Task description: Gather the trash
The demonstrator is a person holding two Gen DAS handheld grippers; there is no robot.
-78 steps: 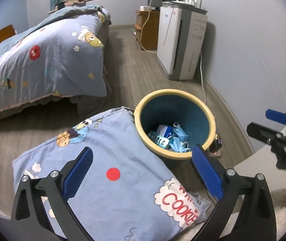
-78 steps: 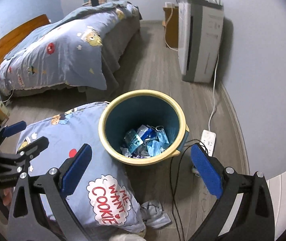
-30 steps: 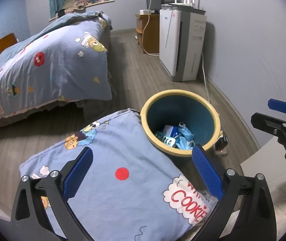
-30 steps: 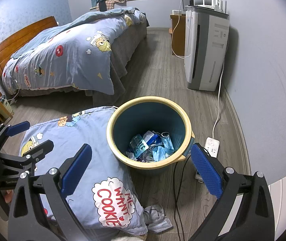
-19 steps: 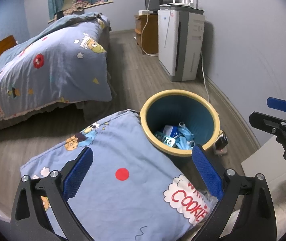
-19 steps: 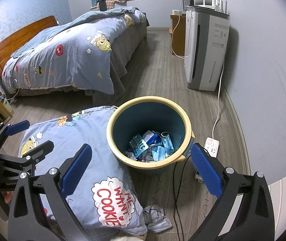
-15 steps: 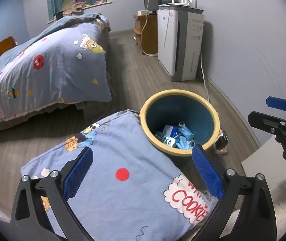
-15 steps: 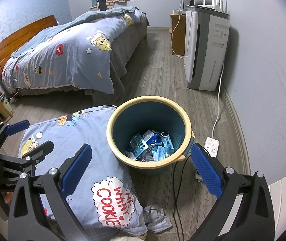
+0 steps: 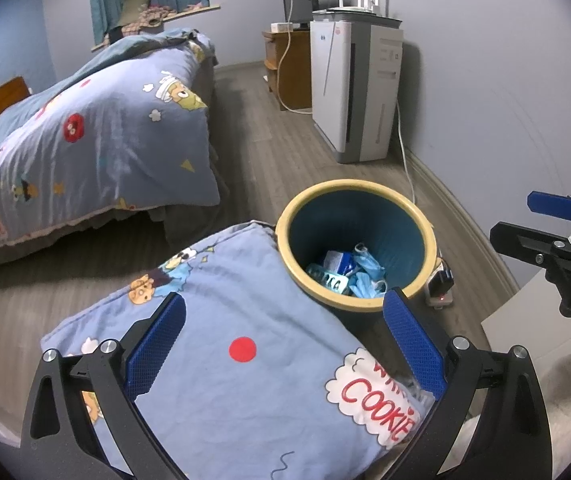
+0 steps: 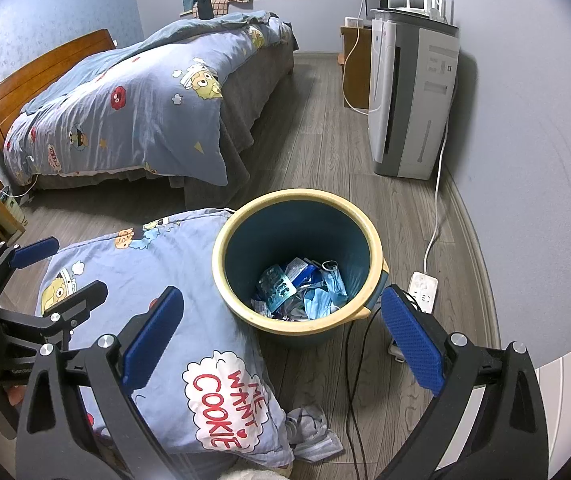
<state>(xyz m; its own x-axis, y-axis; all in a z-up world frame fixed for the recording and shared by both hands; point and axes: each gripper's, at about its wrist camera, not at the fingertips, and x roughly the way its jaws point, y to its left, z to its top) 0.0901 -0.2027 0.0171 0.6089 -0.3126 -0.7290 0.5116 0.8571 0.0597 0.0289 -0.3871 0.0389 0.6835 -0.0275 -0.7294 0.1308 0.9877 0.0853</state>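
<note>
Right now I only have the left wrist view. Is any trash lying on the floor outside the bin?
Observer: Yes. A crumpled grey-white scrap lies on the floor on the near side of the bin.
Operator: Is it touching the pillow?
Observer: It sits right against the pillow's near corner, by the "ME WANT COOKIE" print.
Operator: Anything close that could snag?
Observer: A black cable runs along the floor just to the right of the scrap.
</note>
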